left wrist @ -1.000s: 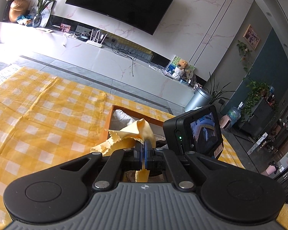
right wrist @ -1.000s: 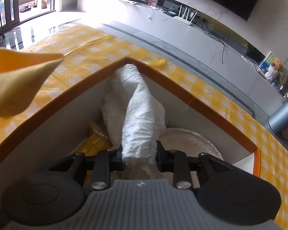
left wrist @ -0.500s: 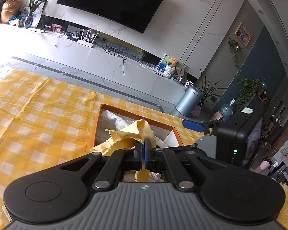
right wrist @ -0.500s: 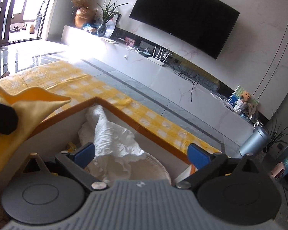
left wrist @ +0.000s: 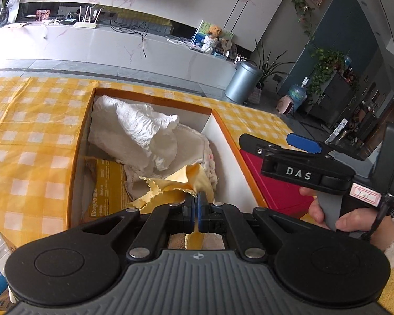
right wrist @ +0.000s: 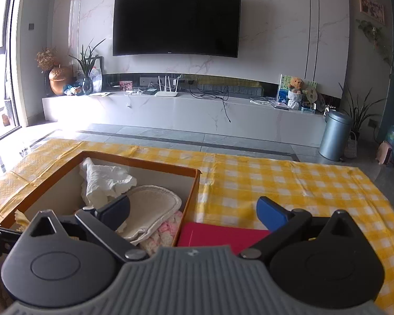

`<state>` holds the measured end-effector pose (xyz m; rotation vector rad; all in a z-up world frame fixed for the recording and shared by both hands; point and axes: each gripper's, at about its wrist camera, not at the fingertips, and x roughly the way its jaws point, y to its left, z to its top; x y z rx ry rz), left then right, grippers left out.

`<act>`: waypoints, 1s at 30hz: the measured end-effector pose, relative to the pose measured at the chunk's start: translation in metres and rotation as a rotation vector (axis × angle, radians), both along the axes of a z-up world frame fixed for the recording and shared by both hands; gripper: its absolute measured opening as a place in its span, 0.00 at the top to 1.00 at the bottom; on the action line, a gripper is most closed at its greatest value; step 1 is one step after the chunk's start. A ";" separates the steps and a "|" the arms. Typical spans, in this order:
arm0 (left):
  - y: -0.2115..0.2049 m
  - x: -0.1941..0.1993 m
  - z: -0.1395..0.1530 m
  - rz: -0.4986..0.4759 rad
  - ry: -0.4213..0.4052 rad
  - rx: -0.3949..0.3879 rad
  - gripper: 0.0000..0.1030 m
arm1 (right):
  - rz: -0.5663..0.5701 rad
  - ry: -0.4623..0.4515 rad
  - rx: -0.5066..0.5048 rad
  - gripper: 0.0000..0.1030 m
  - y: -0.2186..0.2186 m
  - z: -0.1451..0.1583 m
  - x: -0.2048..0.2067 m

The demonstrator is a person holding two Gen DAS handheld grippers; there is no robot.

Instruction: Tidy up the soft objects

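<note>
Cardboard box (left wrist: 218, 120) on the checked worktop (left wrist: 26, 136) collects the soft things: a white cloth (left wrist: 134, 128) already lies inside. Left gripper (left wrist: 194, 210) pinches a yellow cloth (left wrist: 170, 186) over its near end, ready to drop. Right gripper (right wrist: 194, 210), jaws wide and empty, stands beside the box.

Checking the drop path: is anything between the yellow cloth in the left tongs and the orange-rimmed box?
Nothing visible. The thin yellow cloth, pinched in the left tongs, already hangs over the open orange-rimmed cardboard box; the open right tongs are off to the side.
</note>
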<state>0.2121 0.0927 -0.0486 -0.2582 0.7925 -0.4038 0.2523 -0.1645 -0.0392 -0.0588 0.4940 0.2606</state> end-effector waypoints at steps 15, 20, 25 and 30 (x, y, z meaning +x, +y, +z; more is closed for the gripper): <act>-0.055 -0.029 0.015 0.166 -0.246 0.424 0.10 | 0.012 -0.058 0.033 0.03 -0.014 0.017 -0.034; -0.070 -0.045 0.026 0.218 -0.361 0.460 0.06 | -0.106 -0.074 0.060 0.03 -0.034 0.020 -0.053; -0.080 -0.059 0.037 0.250 -0.449 0.447 0.05 | -0.202 -0.052 0.074 0.03 -0.053 0.012 -0.063; -0.081 -0.061 0.040 0.203 -0.437 0.379 0.04 | -0.207 -0.031 0.008 0.03 -0.051 0.007 -0.064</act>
